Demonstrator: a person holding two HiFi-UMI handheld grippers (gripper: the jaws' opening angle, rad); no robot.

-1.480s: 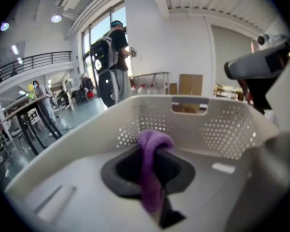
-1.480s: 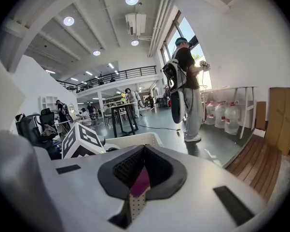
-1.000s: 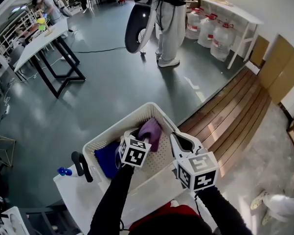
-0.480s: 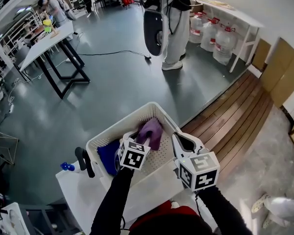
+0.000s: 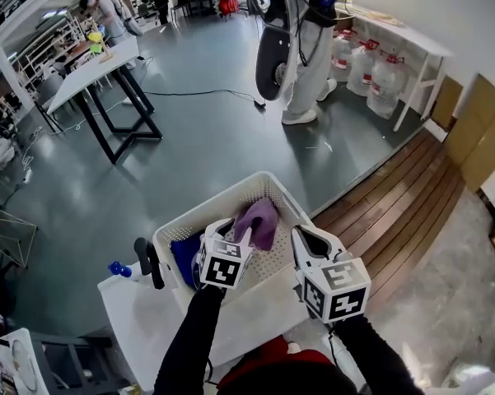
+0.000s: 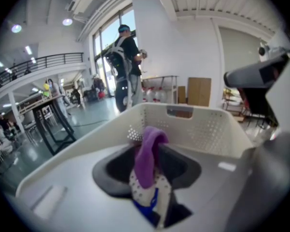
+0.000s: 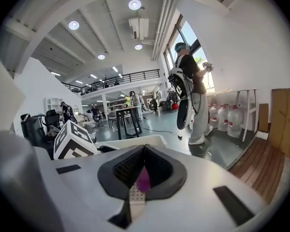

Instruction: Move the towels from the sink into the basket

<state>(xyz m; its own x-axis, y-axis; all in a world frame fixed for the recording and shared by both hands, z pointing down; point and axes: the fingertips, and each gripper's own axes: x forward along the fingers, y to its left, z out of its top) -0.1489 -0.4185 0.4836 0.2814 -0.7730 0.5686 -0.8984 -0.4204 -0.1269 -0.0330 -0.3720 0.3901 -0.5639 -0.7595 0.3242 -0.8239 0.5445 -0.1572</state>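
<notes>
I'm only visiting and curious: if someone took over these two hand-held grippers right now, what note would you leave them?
Left gripper: over the basket, purple towel between its jaws, which have just been closing. Whether it is pinched or merely draped, I can't tell.
Right gripper: jaws together, empty, at the basket's right side.
Done: blue towel lies in the basket.
Left: get the purple towel down into the basket. I can't make out the inside of the sink in these views, so check it for more towels.
</notes>
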